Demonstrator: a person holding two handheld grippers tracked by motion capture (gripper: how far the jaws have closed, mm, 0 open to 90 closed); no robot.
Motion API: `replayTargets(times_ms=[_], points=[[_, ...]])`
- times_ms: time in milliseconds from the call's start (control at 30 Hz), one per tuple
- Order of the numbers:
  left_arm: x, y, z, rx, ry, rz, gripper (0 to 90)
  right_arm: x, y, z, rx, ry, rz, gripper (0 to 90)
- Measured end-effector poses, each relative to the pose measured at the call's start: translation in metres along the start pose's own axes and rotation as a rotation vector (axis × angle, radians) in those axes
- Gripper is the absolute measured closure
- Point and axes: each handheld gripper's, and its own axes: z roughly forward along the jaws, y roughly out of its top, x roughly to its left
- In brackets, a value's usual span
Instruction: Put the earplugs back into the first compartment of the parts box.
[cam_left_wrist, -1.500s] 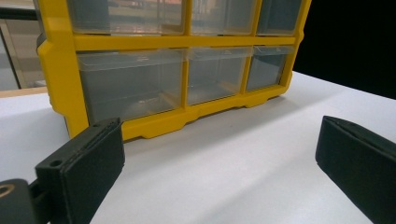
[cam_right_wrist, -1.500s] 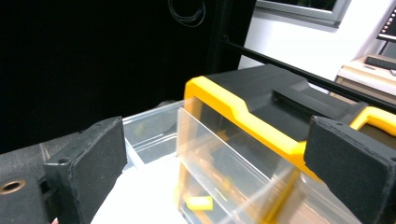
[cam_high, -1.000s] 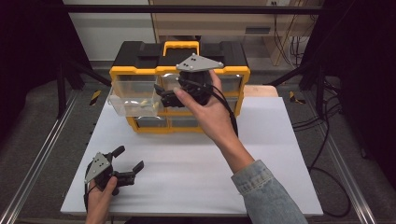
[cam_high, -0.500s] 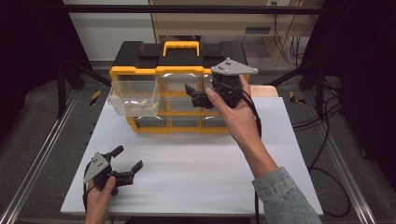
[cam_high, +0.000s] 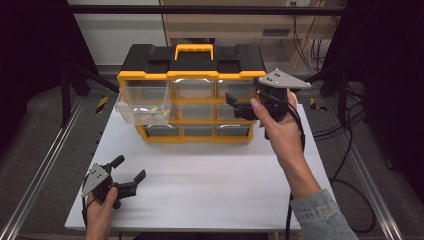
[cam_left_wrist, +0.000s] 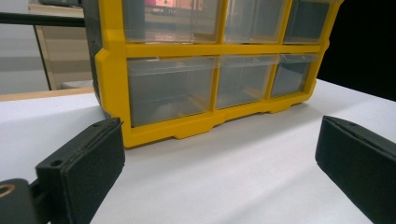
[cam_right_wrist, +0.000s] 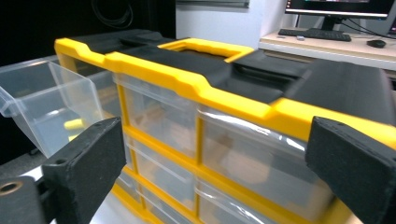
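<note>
In the high view, a yellow-and-black organiser (cam_high: 192, 95) with a yellow carry handle (cam_high: 193, 50) stands at the far side of the white table (cam_high: 200, 190), its long axis running left to right and its drawer fronts facing the person. No brand, label or writing can be read on it. Its top-left drawer (cam_high: 142, 102) is pulled out toward the near side and holds a small yellow piece (cam_high: 155, 111); the other clear drawers sit flush. The right gripper (cam_high: 234, 104) is held up off the table just in front of the organiser's right end, jaws spread and holding nothing, pointing left across the upper and middle right drawers. The left gripper (cam_high: 131, 175) sits low at the near left corner of the table, well apart from the organiser, jaws spread and empty.

In the left gripper view, the two black jaws stand wide apart with bare table between them — the organiser (cam_left_wrist: 205, 70) lies ahead, its lower left corner nearest, and the bottom row of clear drawers recedes to the right.

In the right gripper view, the jaws are likewise spread with nothing between them. The organiser (cam_right_wrist: 196, 88) lies close ahead, its yellow top edge running diagonally across the view; the pulled-out drawer (cam_right_wrist: 46, 102) juts out at the left with the yellow piece (cam_right_wrist: 74, 124) inside — a monitor (cam_right_wrist: 343, 7) and keyboard (cam_right_wrist: 315, 33) stand on a desk beyond, nothing legible on them.
</note>
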Motion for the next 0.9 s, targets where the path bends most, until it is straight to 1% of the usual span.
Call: replayTargets(times_ms=[100, 200, 267, 333, 567, 667, 800, 900], points=[[0.001, 0.0, -0.002, 0.002, 0.009, 0.007, 1.2, -0.008, -0.007, -0.007, -0.007, -0.009, 0.006, 9.7], [0.002, 0.001, -0.005, 0.008, 0.019, 0.019, 1.2, -0.014, -0.013, -0.015, -0.024, -0.024, 0.006, 9.7], [0.003, 0.001, -0.007, 0.029, 0.03, 0.04, 1.5, -0.018, -0.017, -0.022, -0.033, -0.041, 0.013, 9.7], [0.005, 0.0, -0.008, 0.048, 0.036, 0.052, 1.5, -0.021, -0.021, -0.028, -0.047, -0.055, 0.016, 9.5], [0.008, 0.0, -0.011, 0.03, 0.029, 0.026, 1.4, -0.031, -0.038, -0.042, -0.06, -0.081, 0.006, 6.3], [0.01, -0.001, -0.012, 0.016, 0.023, -0.002, 1.4, -0.034, -0.046, -0.047, -0.062, -0.098, 0.003, 5.5], [0.011, 0.0, -0.013, 0.003, 0.03, -0.002, 1.4, -0.036, -0.056, -0.054, -0.057, -0.104, -0.003, 5.4], [0.012, 0.0, -0.015, -0.003, 0.044, 0.005, 1.5, -0.037, -0.063, -0.059, -0.057, -0.111, -0.007, 5.5]])
